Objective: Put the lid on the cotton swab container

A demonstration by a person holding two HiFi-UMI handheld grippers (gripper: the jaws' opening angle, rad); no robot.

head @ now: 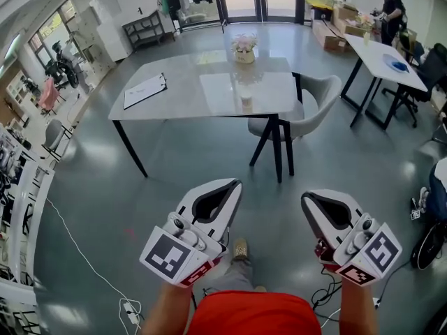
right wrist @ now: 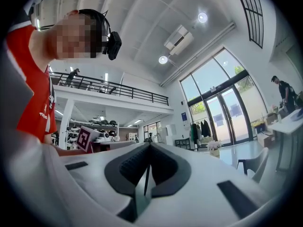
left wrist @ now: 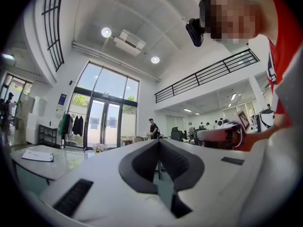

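Observation:
A small white container (head: 246, 98) stands near the front edge of the grey table (head: 188, 82), far ahead of me; it is too small to make out a lid. My left gripper (head: 235, 183) is held low over the floor, well short of the table, its jaws closed together with nothing between them. My right gripper (head: 305, 197) is beside it at the same height, also shut and empty. The left gripper view shows the left gripper (left wrist: 158, 141) pointing level toward the table, and the right gripper view shows the right gripper (right wrist: 150, 144) with its pads meeting.
On the table are a pot of flowers (head: 244, 49) and a clipboard with paper (head: 145, 91). A grey chair (head: 311, 110) is tucked at its right end. A white table (head: 384, 60) and a person (head: 391, 9) are at the back right. Cables (head: 126, 302) lie on the floor.

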